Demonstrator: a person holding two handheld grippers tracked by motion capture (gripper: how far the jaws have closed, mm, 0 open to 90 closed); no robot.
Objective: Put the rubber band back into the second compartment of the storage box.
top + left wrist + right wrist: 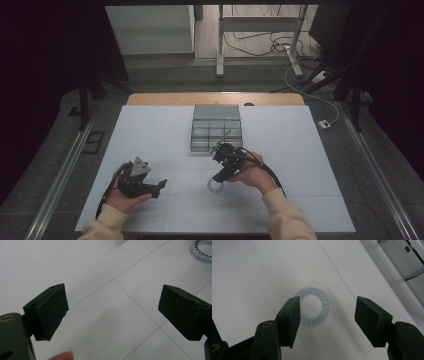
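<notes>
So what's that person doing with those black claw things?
A person sits at a white table with a gripper in each hand. The right gripper hangs open over a clear bead bracelet lying flat on the table; its jaws aren't pressing on it. The left gripper is open too, with nothing between its jaws, off to the side. A small drawer box stands farther back on the table.
</notes>
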